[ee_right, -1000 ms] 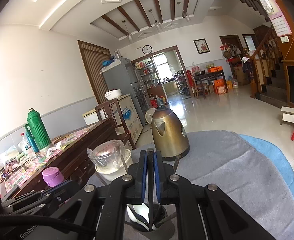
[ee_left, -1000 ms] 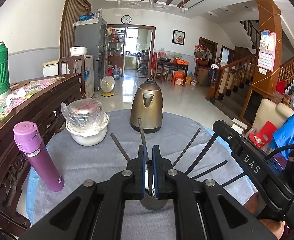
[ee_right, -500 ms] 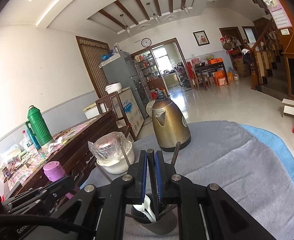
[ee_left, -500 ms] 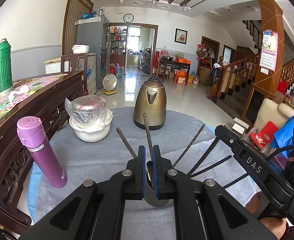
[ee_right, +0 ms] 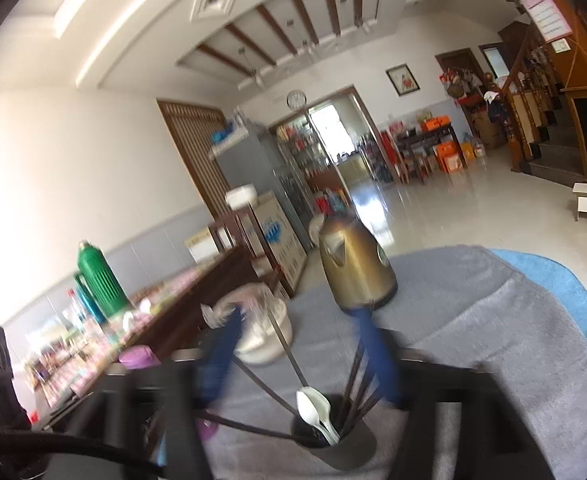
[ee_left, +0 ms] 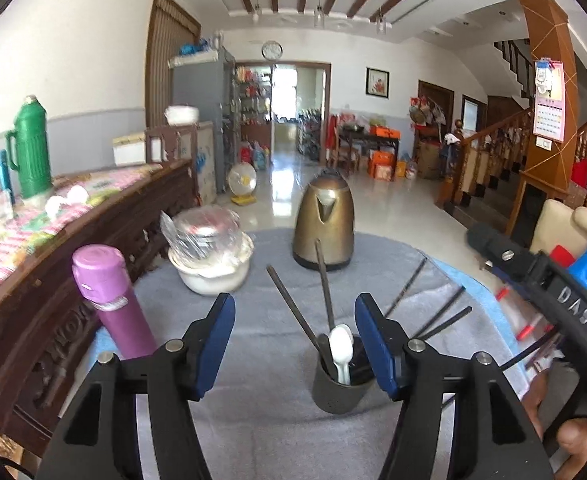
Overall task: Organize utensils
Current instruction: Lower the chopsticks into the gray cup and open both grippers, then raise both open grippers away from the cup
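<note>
A dark grey utensil cup (ee_left: 341,388) stands on the grey cloth and holds a white spoon (ee_left: 341,348) and several dark chopsticks (ee_left: 293,314). My left gripper (ee_left: 293,344) hangs just above and before the cup, its jaws opening. The chopsticks and spoon rise between its blue pads (ee_left: 213,340) untouched. In the blurred right wrist view, my right gripper (ee_right: 299,360) is over the same cup (ee_right: 341,444), jaws opening too. White spoons (ee_right: 313,404) and chopsticks (ee_right: 353,384) stand free between its pads.
A bronze kettle (ee_left: 325,224) stands behind the cup, a white bowl with a plastic-wrapped dish (ee_left: 209,256) to its left, and a purple flask (ee_left: 109,300) at the cloth's left edge. A dark wooden sideboard (ee_left: 53,280) runs along the left with a green thermos (ee_left: 29,148).
Both grippers were shut on thin dark utensils over the cup and now stand wide apart. The utensils rest loose in the cup. The right view has tilted and blurred.
</note>
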Demonstrator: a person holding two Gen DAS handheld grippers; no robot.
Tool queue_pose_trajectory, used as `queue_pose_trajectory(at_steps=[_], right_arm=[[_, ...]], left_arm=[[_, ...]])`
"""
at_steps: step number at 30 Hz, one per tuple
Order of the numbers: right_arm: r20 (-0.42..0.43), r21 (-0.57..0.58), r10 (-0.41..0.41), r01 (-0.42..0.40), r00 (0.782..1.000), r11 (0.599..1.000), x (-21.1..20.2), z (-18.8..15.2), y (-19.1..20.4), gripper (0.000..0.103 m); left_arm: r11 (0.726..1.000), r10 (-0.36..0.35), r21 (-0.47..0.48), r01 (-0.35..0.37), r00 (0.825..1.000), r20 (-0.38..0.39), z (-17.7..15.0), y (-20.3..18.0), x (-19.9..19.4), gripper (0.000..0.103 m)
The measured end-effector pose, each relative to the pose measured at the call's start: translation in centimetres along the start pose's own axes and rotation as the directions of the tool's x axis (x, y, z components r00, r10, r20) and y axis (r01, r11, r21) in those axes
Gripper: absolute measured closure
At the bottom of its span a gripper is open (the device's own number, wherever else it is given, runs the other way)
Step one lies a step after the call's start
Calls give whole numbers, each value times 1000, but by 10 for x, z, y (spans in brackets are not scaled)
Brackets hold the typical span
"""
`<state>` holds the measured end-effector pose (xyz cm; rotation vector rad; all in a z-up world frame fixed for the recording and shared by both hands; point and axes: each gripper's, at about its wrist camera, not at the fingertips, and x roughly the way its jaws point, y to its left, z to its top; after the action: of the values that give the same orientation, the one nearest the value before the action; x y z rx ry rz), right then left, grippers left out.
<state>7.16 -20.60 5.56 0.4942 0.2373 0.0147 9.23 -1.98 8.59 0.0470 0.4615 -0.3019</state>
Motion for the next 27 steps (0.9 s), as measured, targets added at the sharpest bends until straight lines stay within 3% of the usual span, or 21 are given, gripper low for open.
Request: queue_pose_trajectory(at_steps=[2, 8, 18, 27], right_arm=[[18, -28, -6, 7, 1000, 1000, -7, 3, 2, 34], [16, -73, -27, 28, 1000, 997, -24, 1, -3, 34], [-54, -174, -92, 81, 994, 981, -54, -15, -18, 34], [-176, -231, -150, 108, 973, 967, -59, -45, -27, 34]], left_arm=[[999, 23, 23, -23, 1000, 4, 0, -2, -5, 23], [994, 77, 77, -76, 997, -15, -9, -7, -14, 14], [990, 123, 85, -112, 984, -129, -33, -6, -9, 12], [983, 177, 90, -162, 964, -197, -58, -1, -3, 12]])
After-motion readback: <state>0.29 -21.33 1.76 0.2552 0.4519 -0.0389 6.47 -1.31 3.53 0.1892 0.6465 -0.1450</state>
